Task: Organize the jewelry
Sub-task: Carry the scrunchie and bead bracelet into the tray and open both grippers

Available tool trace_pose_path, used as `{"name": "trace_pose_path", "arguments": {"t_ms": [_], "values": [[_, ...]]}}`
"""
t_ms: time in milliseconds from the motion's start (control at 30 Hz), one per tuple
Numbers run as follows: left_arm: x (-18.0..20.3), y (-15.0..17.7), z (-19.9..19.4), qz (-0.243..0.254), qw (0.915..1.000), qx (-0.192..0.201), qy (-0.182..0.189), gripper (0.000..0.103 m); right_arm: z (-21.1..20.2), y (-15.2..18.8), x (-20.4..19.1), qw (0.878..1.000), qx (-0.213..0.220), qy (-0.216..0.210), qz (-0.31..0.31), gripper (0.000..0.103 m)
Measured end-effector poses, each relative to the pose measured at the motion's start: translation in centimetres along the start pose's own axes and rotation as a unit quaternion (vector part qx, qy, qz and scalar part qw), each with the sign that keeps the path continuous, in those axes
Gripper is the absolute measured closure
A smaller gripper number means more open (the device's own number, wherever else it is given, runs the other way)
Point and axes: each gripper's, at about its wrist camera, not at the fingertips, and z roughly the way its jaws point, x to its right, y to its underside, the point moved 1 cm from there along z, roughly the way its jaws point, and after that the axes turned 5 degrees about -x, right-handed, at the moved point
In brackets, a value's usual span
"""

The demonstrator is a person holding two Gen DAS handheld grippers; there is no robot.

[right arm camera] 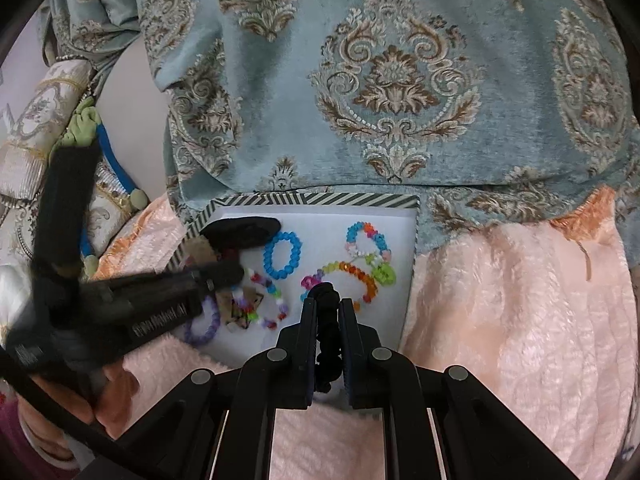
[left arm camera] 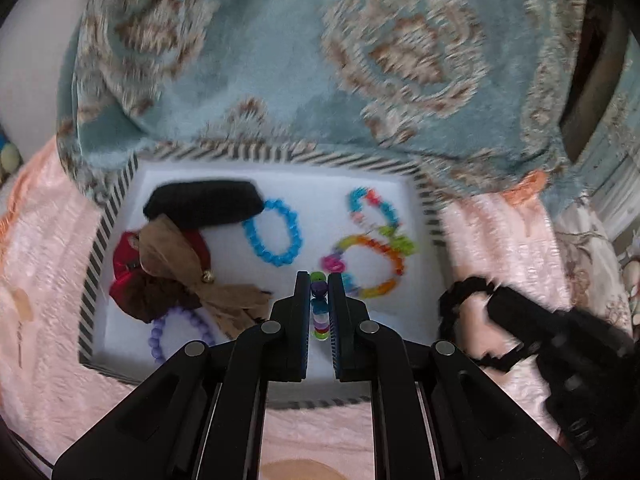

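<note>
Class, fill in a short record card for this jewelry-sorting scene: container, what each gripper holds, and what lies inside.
container: striped-edged tray with white floor, on pink fluffy cloth
left gripper: shut on multicoloured bead bracelet
right gripper: shut on black hair tie
inside tray: blue bead bracelet, purple bead bracelet, red scrunchie

Bracelets (right arm camera: pixel 282 255) in tray (right arm camera: pixel 316 200)

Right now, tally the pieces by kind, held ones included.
Bead bracelets in tray: 4 (purple bracelet, blue bracelet, blue-pink bracelet, rainbow bracelet)
Fabric pieces in tray: 3 (black piece, red scrunchie, brown bow)
Held: 2 (multicolour bracelet in left gripper, black band in right gripper)
Total: 9
</note>
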Motion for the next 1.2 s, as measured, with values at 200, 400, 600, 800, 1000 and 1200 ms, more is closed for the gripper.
{"name": "trace_pose_path", "arguments": {"t_ms": [200, 400, 600, 800, 1000, 1200], "values": [[-3.7, 1.0, 2.6, -0.022, 0.9993, -0.016, -0.025, 0.096, 4.4, -3.2, -1.0, 1.000, -0.011, -0.009, -0.007, 0.093], [-4.4, 1.5, 3.4, -0.015, 0.9991, -0.015, -0.036, 0.095, 9.5, -6.1, -0.8, 0.999, -0.027, -0.012, 0.013, 0.093], [-4.4, 1.7, 4.0, -0.007, 0.9989, -0.012, -0.044, 0.095, 13.5, -7.2, -0.1, 0.999, -0.041, 0.002, 0.029, 0.093], [-4.4, 2.0, 4.2, -0.001, 0.9984, -0.006, -0.055, 0.095, 15.4, -7.0, -0.1, 0.998, -0.056, 0.025, 0.012, 0.088], [-4.1, 2.3, 4.1, 0.005, 0.9977, -0.003, -0.067, 0.088, 13.0, -6.1, 0.0, 0.999, -0.028, 0.020, 0.025, 0.058], [-3.6, 3.2, 3.3, 0.010, 0.9970, 0.002, -0.076, 0.071, 10.8, -4.8, 0.1, 0.999, -0.027, 0.023, 0.029, 0.057]]}}
